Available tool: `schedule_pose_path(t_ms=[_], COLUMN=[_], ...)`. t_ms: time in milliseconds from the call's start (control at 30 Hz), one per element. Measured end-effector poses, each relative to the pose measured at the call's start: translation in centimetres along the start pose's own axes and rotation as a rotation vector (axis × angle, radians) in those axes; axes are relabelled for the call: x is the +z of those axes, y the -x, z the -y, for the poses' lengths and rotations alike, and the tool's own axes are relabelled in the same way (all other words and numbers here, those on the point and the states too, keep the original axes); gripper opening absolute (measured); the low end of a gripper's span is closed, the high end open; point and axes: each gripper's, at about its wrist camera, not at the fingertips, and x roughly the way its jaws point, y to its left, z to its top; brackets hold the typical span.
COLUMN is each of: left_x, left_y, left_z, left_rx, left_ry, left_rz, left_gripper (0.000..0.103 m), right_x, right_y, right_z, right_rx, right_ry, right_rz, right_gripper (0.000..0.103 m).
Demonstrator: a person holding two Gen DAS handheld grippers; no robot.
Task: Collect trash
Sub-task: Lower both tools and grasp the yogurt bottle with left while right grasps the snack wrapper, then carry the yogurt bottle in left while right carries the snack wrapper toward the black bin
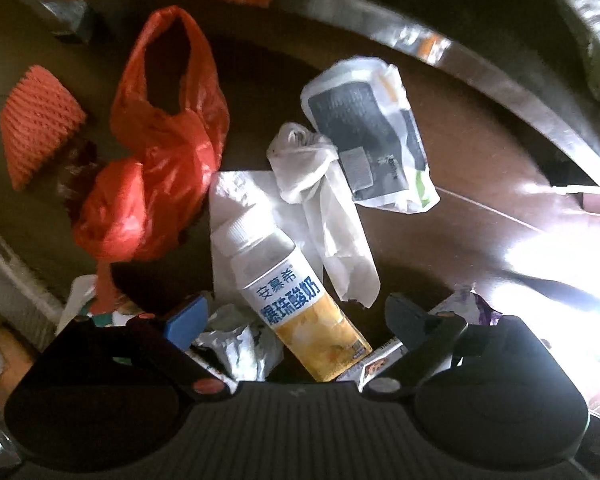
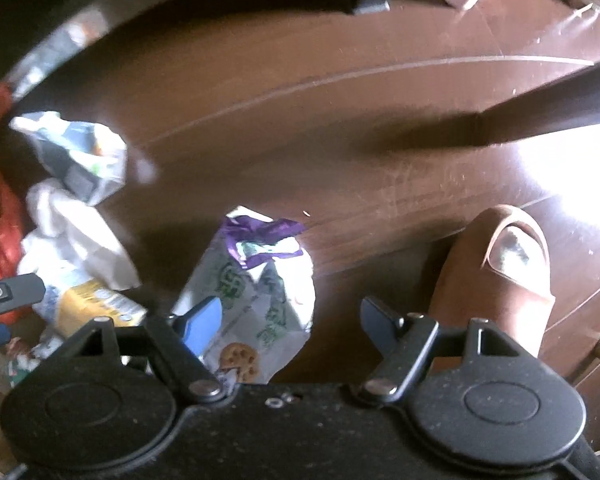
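Trash lies scattered on a dark brown wooden floor. In the left wrist view, a white and yellow yogurt bottle [image 1: 296, 300] with blue lettering lies between the fingers of my left gripper [image 1: 296, 320]. That gripper is open and its pads stand clear of the bottle. Around the bottle are a crumpled silver wrapper [image 1: 236, 344], white tissue [image 1: 324, 208], a white and grey packet [image 1: 376, 136] and a red plastic bag [image 1: 160, 152]. My right gripper [image 2: 288, 318] is open just over a white and purple cookie wrapper [image 2: 260, 280], with its blue-padded finger [image 2: 202, 320] above the wrapper.
An orange foam net [image 1: 36, 120] lies at the far left. A person's foot in a brown slipper [image 2: 500, 272] stands right of the right gripper. A dark furniture bar [image 2: 540, 116] crosses the upper right. A shiny curved metal rim [image 1: 500, 80] runs behind the trash. Sun glare whitens the floor at right.
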Motion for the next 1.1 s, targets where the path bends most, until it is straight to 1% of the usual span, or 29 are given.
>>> schedule_pose_path(t_ms=[133, 167, 300, 333, 433, 467, 567, 667, 700, 733, 767, 800, 867, 900, 967, 1000, 1100], left_x=[0.4, 0.5, 0.8, 0.7, 0.6, 0.6, 0.5, 0.5, 0.4, 0.2, 0.1, 0.1, -0.1, -0.3, -0.6, -0.7, -1.1], left_y=[-1.6, -2.0, -3.1, -3.3, -3.7, -3.8, -4.2, -4.1, -4.1, -4.1, -4.0, -3.9, -4.1, -4.0, -3.7, -3.4, -2.3], left_z=[0.5, 0.6, 1.0, 1.1, 1.1, 1.0, 1.0, 0.5, 0.5, 0.4, 0.1, 0.0, -0.2, -0.3, -0.5, -0.6, -0.9], left_rx=[0.004, 0.005, 0.02, 0.024, 0.036, 0.039, 0.033, 0.031, 0.03, 0.031, 0.027, 0.025, 0.021, 0.022, 0.021, 0.019, 0.009], left_ry=[-0.002, -0.003, -0.014, -0.017, -0.023, -0.025, -0.019, -0.022, -0.026, -0.026, -0.028, -0.031, -0.035, -0.036, -0.033, -0.032, -0.035], left_rz=[-0.023, -0.025, -0.044, -0.047, -0.048, -0.048, -0.049, -0.047, -0.045, -0.044, -0.045, -0.048, -0.051, -0.053, -0.057, -0.056, -0.044], left_gripper=[0.096, 0.094, 0.08, 0.079, 0.071, 0.066, 0.064, 0.06, 0.059, 0.058, 0.056, 0.053, 0.05, 0.047, 0.044, 0.043, 0.042], right_x=[0.1, 0.2, 0.3, 0.3, 0.2, 0.2, 0.2, 0.1, 0.0, 0.0, 0.0, 0.0, -0.1, -0.2, -0.3, -0.2, 0.0], right_y=[-1.5, -1.7, -2.5, -2.6, -2.9, -2.9, -3.1, -3.0, -2.7, -2.8, -2.8, -2.8, -2.5, -2.4, -1.9, -1.6, 0.0], right_z=[0.6, 0.7, 0.8, 0.7, 0.6, 0.6, 0.5, 0.3, 0.3, 0.1, -0.2, -0.2, -0.4, -0.5, -0.7, -0.7, -1.5], right_rx=[-0.008, -0.009, -0.008, -0.007, 0.001, 0.003, 0.006, 0.007, 0.008, 0.007, 0.0, 0.006, 0.01, 0.009, 0.012, 0.014, 0.003], right_ry=[-0.021, -0.022, -0.026, -0.025, -0.013, -0.011, -0.01, -0.003, 0.002, 0.002, -0.005, -0.011, -0.003, 0.004, 0.012, 0.018, 0.069], right_rz=[-0.013, -0.011, -0.009, -0.008, -0.001, 0.002, 0.004, 0.017, 0.019, 0.013, 0.001, -0.001, 0.004, 0.005, 0.009, 0.01, 0.015], right_gripper=[0.075, 0.075, 0.074, 0.074, 0.073, 0.073, 0.073, 0.07, 0.059, 0.03, 0.02, 0.023, 0.021, 0.018, 0.009, 0.007, 0.006])
